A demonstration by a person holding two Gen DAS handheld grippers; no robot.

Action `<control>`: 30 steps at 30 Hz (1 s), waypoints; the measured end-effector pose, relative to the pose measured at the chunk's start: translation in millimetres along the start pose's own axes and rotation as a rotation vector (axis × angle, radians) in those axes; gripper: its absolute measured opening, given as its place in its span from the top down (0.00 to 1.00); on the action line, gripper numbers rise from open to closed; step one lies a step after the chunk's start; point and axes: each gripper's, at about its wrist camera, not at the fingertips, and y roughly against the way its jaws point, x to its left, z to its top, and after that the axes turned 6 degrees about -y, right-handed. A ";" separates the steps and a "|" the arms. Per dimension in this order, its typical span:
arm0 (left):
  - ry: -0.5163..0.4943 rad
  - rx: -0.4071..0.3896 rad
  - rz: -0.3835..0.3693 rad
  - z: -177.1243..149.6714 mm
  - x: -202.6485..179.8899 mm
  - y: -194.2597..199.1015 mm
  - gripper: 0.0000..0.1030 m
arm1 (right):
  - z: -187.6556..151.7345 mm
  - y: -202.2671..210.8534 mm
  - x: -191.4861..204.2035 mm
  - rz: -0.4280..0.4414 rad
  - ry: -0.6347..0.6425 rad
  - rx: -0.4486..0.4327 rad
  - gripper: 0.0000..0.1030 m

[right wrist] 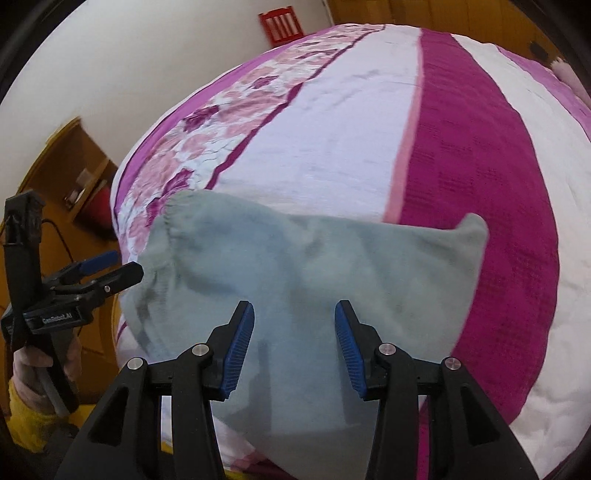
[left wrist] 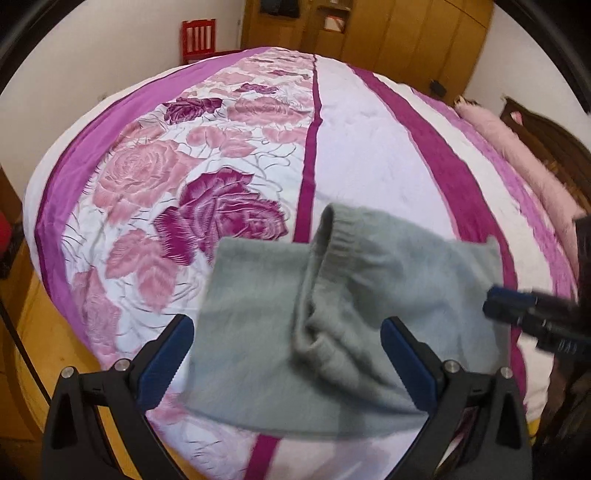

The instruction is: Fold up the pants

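The grey-green fleece pants (left wrist: 332, 325) lie folded in a compact bundle on the bed near its front edge; they also show in the right wrist view (right wrist: 306, 280), with the elastic cuff at the left. My left gripper (left wrist: 286, 338) is open, its blue pads wide apart above the bundle, holding nothing. My right gripper (right wrist: 294, 325) is open above the pants and empty; it also shows at the right edge of the left wrist view (left wrist: 491, 299). The left gripper appears at the left in the right wrist view (right wrist: 122, 266).
The bed carries a pink, purple and white rose-pattern quilt (left wrist: 229, 177). A pink fluffy blanket (left wrist: 517, 155) lies by the dark headboard at right. A red chair (left wrist: 198, 38) and wooden wardrobe (left wrist: 388, 33) stand beyond the bed. Wooden floor lies at left.
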 end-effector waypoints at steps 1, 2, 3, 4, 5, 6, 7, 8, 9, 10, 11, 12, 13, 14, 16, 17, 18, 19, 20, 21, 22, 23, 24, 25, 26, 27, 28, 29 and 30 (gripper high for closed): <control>0.008 0.002 -0.017 0.7 -1.7 -2.0 0.01 | -0.1 1.0 -3.6 -0.005 -0.007 -0.005 0.55; 0.014 0.010 -0.039 1.7 -4.7 -5.9 0.02 | 0.4 1.3 -5.4 -0.012 -0.011 -0.010 0.55; 0.018 0.025 -0.044 2.3 -7.4 -10.8 0.05 | 0.1 1.6 -6.5 -0.019 -0.013 -0.015 0.55; 0.022 0.039 -0.038 2.0 -9.5 -15.2 0.06 | 0.4 3.0 -9.6 -0.034 -0.016 -0.025 0.55; 0.027 0.054 -0.032 1.8 -11.1 -19.7 0.08 | 0.1 3.8 -12.0 -0.046 -0.018 -0.034 0.55; 0.034 0.065 -0.033 1.0 -11.8 -23.4 0.10 | 0.0 4.6 -13.8 -0.054 -0.022 -0.039 0.55; 0.045 0.076 -0.040 0.1 -11.8 -27.5 0.12 | 0.0 5.8 -17.5 -0.062 -0.031 -0.046 0.55; 0.057 0.085 -0.049 -0.8 -11.5 -30.4 0.15 | 0.0 6.3 -20.5 -0.064 -0.041 -0.049 0.55; 0.068 0.085 -0.057 -2.1 -11.1 -32.2 0.18 | 0.0 7.0 -24.2 -0.061 -0.054 -0.050 0.55; 0.078 0.067 -0.056 -3.1 -11.1 -31.6 0.21 | -0.2 7.6 -28.4 -0.055 -0.071 -0.050 0.55; 0.084 0.051 -0.054 -3.9 -10.9 -29.9 0.30 | -0.4 8.0 -31.2 -0.050 -0.082 -0.049 0.55; 0.094 0.039 -0.064 -4.3 -10.6 -28.5 0.37 | -0.6 8.3 -33.5 -0.042 -0.093 -0.048 0.55; 0.103 0.035 -0.075 -4.6 -10.1 -27.6 0.38 | -0.8 8.7 -35.4 -0.033 -0.104 -0.048 0.55; 0.115 0.034 -0.094 -4.9 -9.6 -27.9 0.39 | -0.7 9.2 -36.1 -0.028 -0.109 -0.049 0.55; 0.118 0.043 -0.103 -5.2 -10.7 -29.7 0.41 | -0.6 9.3 -35.8 -0.024 -0.111 -0.052 0.55; 0.114 0.040 -0.102 -5.4 -11.9 -30.0 0.50 | -0.6 9.6 -35.5 -0.026 -0.109 -0.053 0.55; 0.109 0.030 -0.092 -5.4 -12.5 -28.6 0.68 | -0.8 9.8 -35.6 -0.028 -0.108 -0.054 0.55; 0.110 0.010 -0.074 -5.1 -11.5 -25.0 0.78 | -0.4 10.2 -36.0 -0.030 -0.109 -0.055 0.55; 0.117 -0.006 -0.085 -4.5 -9.4 -21.2 0.79 | -0.7 10.3 -36.6 -0.031 -0.110 -0.057 0.55; 0.137 -0.029 -0.116 -3.9 -5.1 -15.3 0.79 | -0.9 10.8 -37.5 -0.035 -0.113 -0.059 0.55; 0.151 -0.045 -0.131 -3.3 -2.2 -11.0 0.80 | -0.5 11.4 -38.5 -0.039 -0.116 -0.062 0.55; 0.163 -0.068 -0.151 -2.3 1.9 -3.2 0.81 | -0.8 12.3 -39.5 -0.042 -0.119 -0.064 0.55; 0.167 -0.085 -0.163 -1.4 4.5 2.9 0.82 | -0.3 12.4 -39.6 -0.043 -0.121 -0.065 0.55; 0.168 -0.105 -0.167 -0.5 6.6 10.2 0.82 | -0.2 13.2 -39.8 -0.043 -0.122 -0.067 0.55; 0.166 -0.120 -0.164 0.2 7.8 16.5 0.82 | 0.0 13.8 -39.5 -0.045 -0.120 -0.069 0.55; 0.160 -0.137 -0.159 0.7 8.6 23.4 0.82 | 0.0 14.1 -39.5 -0.047 -0.120 -0.070 0.55; 0.151 -0.155 -0.149 1.5 9.6 30.2 0.82 | 0.0 14.3 -39.2 -0.049 -0.119 -0.071 0.55; 0.141 -0.176 -0.131 1.5 12.0 38.8 0.82 | 0.0 14.2 -38.8 -0.048 -0.118 -0.071 0.55; 0.135 -0.191 -0.117 1.1 14.3 44.6 0.82 | 0.3 13.6 -38.0 -0.047 -0.116 -0.069 0.55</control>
